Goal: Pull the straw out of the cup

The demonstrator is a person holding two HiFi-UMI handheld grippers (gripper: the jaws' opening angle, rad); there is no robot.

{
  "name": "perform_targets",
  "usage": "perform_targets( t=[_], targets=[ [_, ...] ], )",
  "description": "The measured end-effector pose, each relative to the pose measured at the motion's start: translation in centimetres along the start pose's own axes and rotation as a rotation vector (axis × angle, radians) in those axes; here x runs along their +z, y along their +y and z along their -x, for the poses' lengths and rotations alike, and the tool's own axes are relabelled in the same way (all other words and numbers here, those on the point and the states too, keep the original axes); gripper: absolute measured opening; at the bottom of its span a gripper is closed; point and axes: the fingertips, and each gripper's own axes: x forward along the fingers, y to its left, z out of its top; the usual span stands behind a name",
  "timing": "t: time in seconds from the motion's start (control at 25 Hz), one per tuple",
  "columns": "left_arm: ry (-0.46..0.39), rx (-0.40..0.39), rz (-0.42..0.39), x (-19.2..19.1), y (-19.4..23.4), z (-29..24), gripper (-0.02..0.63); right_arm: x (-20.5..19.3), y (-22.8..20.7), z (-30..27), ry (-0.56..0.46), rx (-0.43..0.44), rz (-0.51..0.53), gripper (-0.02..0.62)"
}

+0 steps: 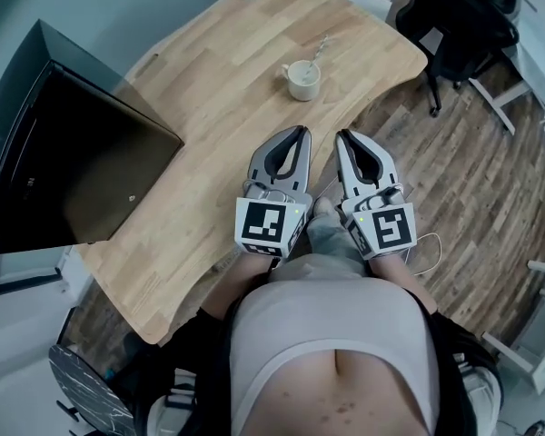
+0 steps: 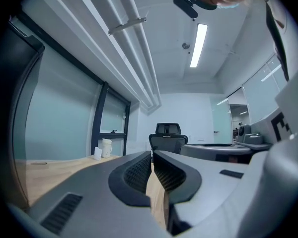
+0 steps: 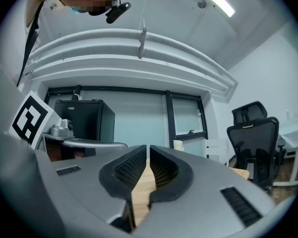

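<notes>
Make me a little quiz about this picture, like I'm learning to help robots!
1. True or false: the straw is standing in the cup.
2. What do the left gripper and the right gripper hold? A) the straw B) the cup C) nothing
3. Fill in the missing word: the cup stands on the wooden ____.

Key:
1. True.
2. C. Both pairs of jaws are shut, with nothing between them.
3. table.
</notes>
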Motion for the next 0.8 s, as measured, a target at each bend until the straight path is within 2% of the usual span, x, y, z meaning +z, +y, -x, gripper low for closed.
perform_targets(
  t=[0.36, 0.8],
  targets=[
    [0.004, 0.048, -0.01, 0.9, 1.8, -6.6, 0.018, 0.0, -5.5, -4.9, -0.003, 0.04, -0.027, 0.039],
    [0.016, 0.12, -0.001, 0.6, 4.2, -11.2, 0.018, -1.3, -9.0, -9.3, 0.023, 0.099, -0.038, 0.04]
  ],
)
